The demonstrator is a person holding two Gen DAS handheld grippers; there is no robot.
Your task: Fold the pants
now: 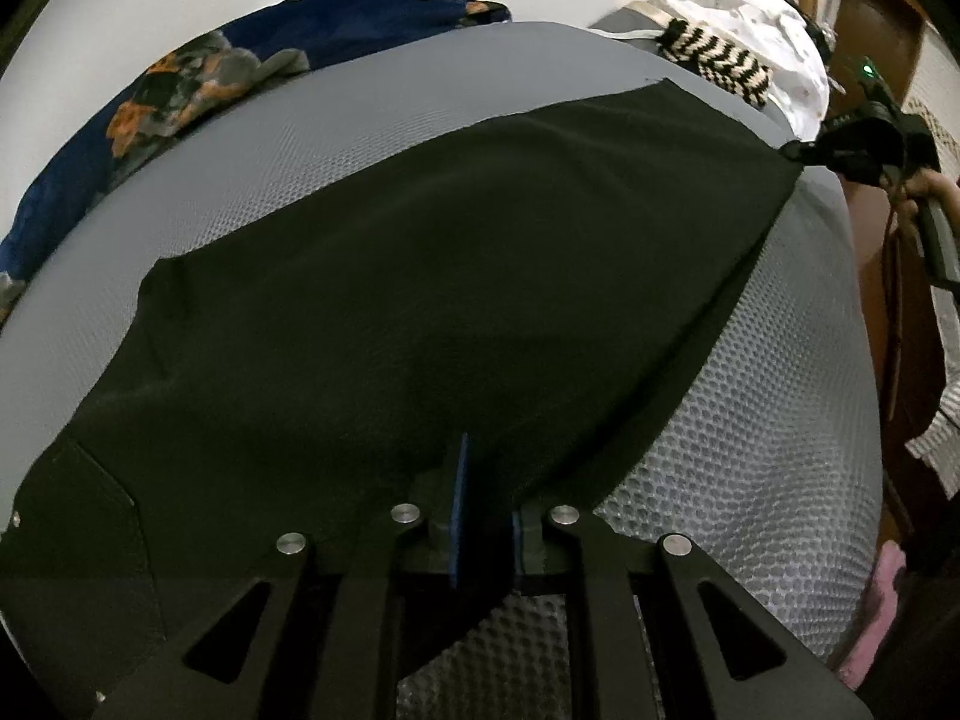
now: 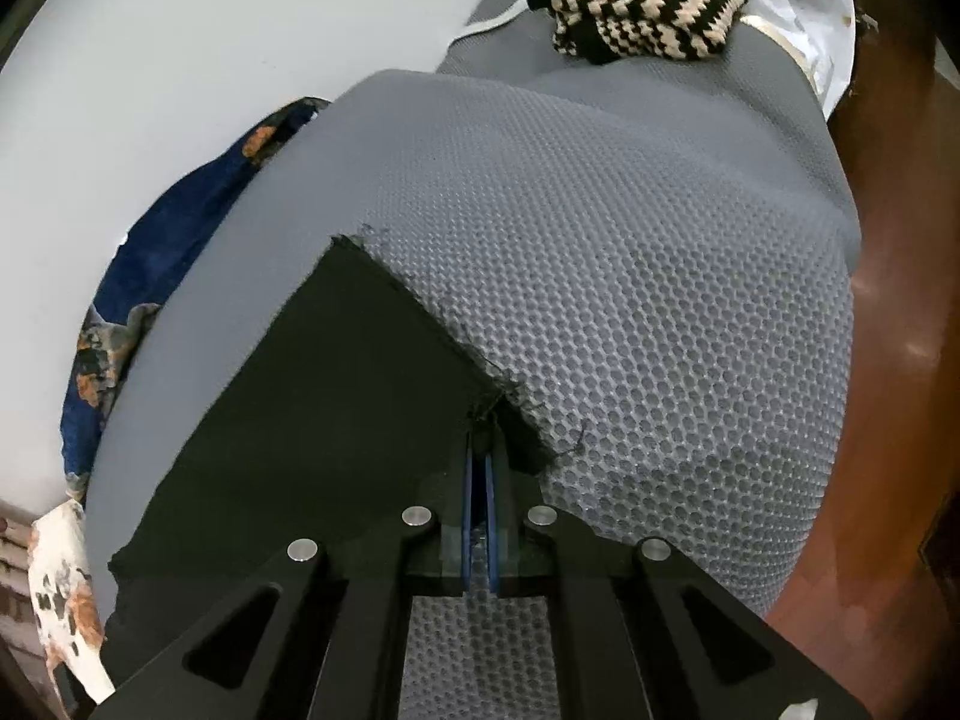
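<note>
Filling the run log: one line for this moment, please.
left gripper: shut on black pants | right gripper: shut on pants corner | pants flat on grey mesh mat

Grey honeycomb-mesh mat (image 1: 750, 432), perhaps a mattress, under black pants (image 1: 420, 300), striped knit (image 2: 648, 6).

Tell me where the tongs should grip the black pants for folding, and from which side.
Grip the pants at the near edge, low from the mat's near side. They lie flat, so only hems and corners offer a lip. The right tongs pinch the frayed leg corner; the left tongs hold the near edge.
</note>
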